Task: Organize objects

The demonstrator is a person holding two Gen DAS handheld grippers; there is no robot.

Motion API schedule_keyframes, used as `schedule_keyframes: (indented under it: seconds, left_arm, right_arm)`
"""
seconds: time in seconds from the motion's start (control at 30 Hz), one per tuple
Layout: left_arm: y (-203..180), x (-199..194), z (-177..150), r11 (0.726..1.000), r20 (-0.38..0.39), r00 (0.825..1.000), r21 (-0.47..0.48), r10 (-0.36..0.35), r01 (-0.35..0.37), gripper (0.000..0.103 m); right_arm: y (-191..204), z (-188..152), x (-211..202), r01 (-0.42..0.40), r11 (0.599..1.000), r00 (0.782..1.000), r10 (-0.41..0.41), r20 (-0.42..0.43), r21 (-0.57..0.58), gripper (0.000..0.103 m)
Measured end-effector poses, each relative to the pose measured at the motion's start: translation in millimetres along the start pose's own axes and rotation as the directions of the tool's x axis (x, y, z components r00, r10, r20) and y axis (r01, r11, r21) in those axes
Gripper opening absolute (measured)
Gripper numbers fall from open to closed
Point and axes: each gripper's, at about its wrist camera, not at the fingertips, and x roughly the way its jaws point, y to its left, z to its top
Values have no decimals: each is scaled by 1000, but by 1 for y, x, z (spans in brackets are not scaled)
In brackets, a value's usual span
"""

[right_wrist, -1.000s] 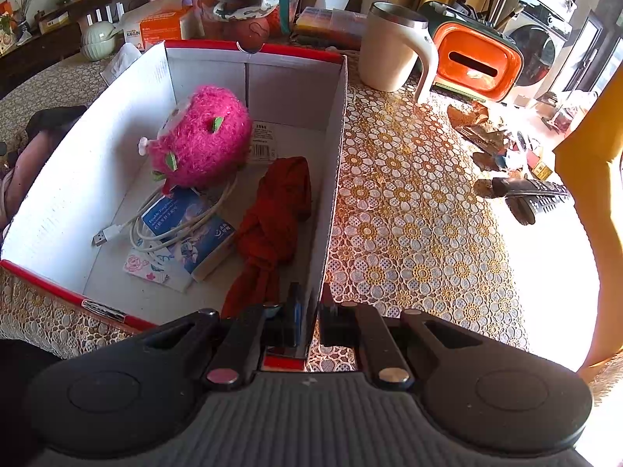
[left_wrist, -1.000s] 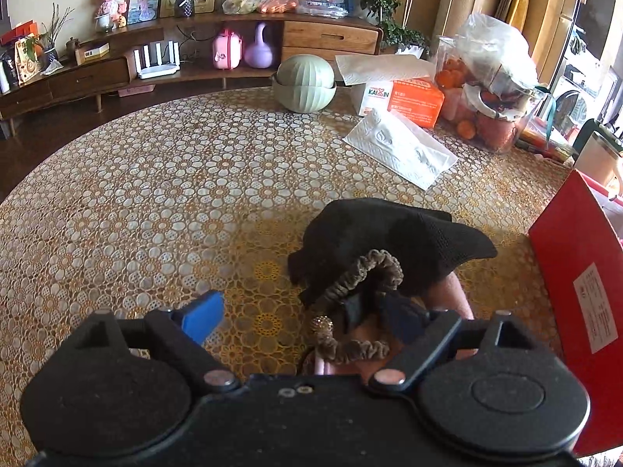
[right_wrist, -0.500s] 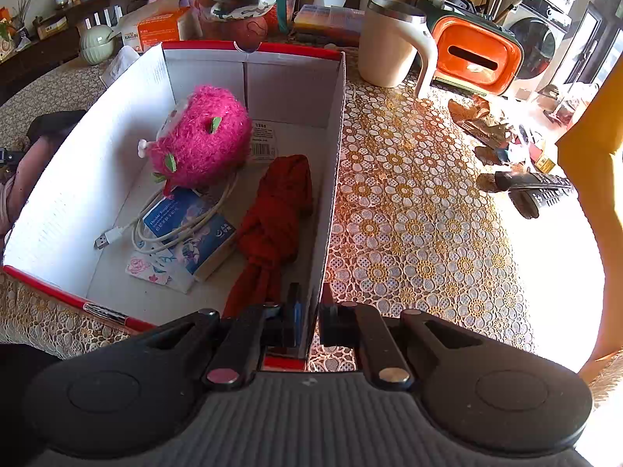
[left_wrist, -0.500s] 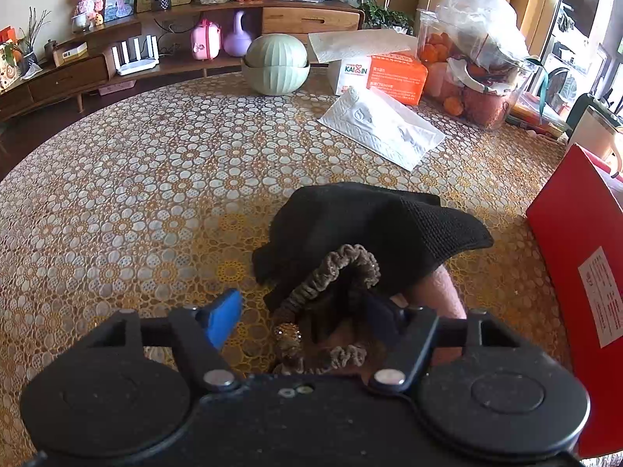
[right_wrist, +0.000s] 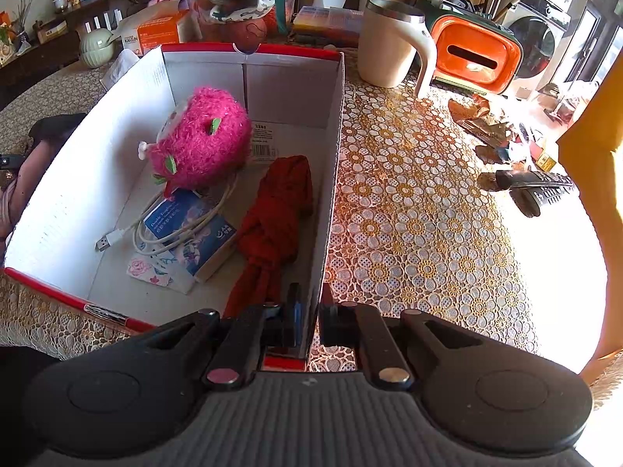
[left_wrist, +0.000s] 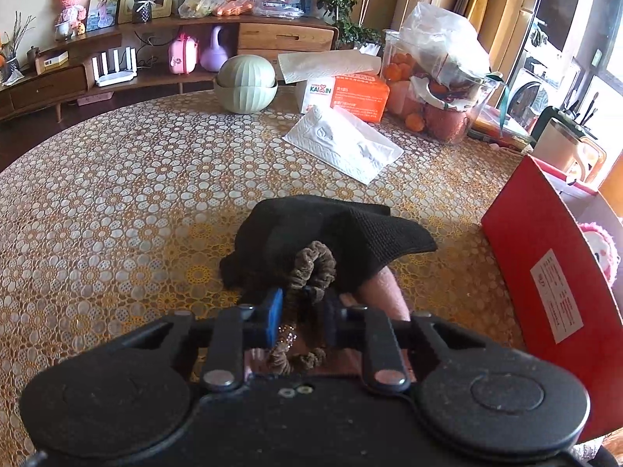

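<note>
L wrist view: left gripper (left_wrist: 300, 313) fingers drawn close together, clamped on the brown ruffled fabric scrunchie (left_wrist: 311, 268), lower centre of frame. Scrunchie loop sticks up fwd of the fingertips; its tail w/ a small sparkly bit hangs below, betw. the fingers. Behind it and touching: black knit fabric item (left_wrist: 331, 229) draped over a pinkish object (left_wrist: 383, 292), both on the gold-and-white floral lace cloth of the bench (left_wrist: 136, 179). Can't tell what the pinkish object is. Red outer wall of the cardboard box (left_wrist: 545, 272) at right edge of frame.

R wrist view: right gripper (right_wrist: 309, 313) clamped on the near right wall of that box, one finger inside, one outside, bottom centre. I see in the box, white inside: fuzzy hot-pink plush toy (right_wrist: 202, 140) upper left, white USB cable (right_wrist: 171, 225) coiled over a blue printed packet (right_wrist: 190, 229), red crumpled cloth (right_wrist: 276, 210) along the right wall. Cream mug w/ steel rim (right_wrist: 389, 43) stands on bench beyond the box, upper centre-right.
</note>
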Motion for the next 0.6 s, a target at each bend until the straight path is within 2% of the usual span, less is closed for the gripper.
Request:
schedule_keyframes:
  seconds: [0.07, 0.17, 0.3, 0.37, 0.43, 0.53, 0.6]
  left_arm:
    - [-3, -5, 0, 1000, 4, 1000, 13, -15, 15, 10]
    - [-8, -12, -3, 997, 1, 997, 26, -77, 77, 9]
    - [-15, -20, -8, 994, 3, 996, 69, -86, 85, 10]
    - [-14, -21, -8, 995, 12, 997, 75, -70, 69, 15]
    - [-10, -21, -4, 997, 21, 999, 67, -46, 44, 16]
    - [-1, -16, 2, 999, 24, 1000, 44, -1, 0, 25]
    - [5, -12, 6, 999, 15, 1000, 36, 5, -5, 30]
  right_arm:
    - [0, 0, 0, 0, 1000, 1000, 0, 0, 0, 8]
    - [0, 0, 0, 0, 1000, 1000, 0, 0, -1, 8]
    - [0, 0, 0, 0, 1000, 1000, 0, 0, 0, 8]
    - [0, 0, 0, 0, 1000, 1000, 0, 1, 0, 8]
    - [0, 0, 0, 0, 1000, 1000, 0, 1, 0, 8]
    - [0, 0, 0, -1, 1000, 1000, 1, 1, 0, 8]
    - [0, 0, 0, 0, 1000, 1000, 0, 0, 0, 8]
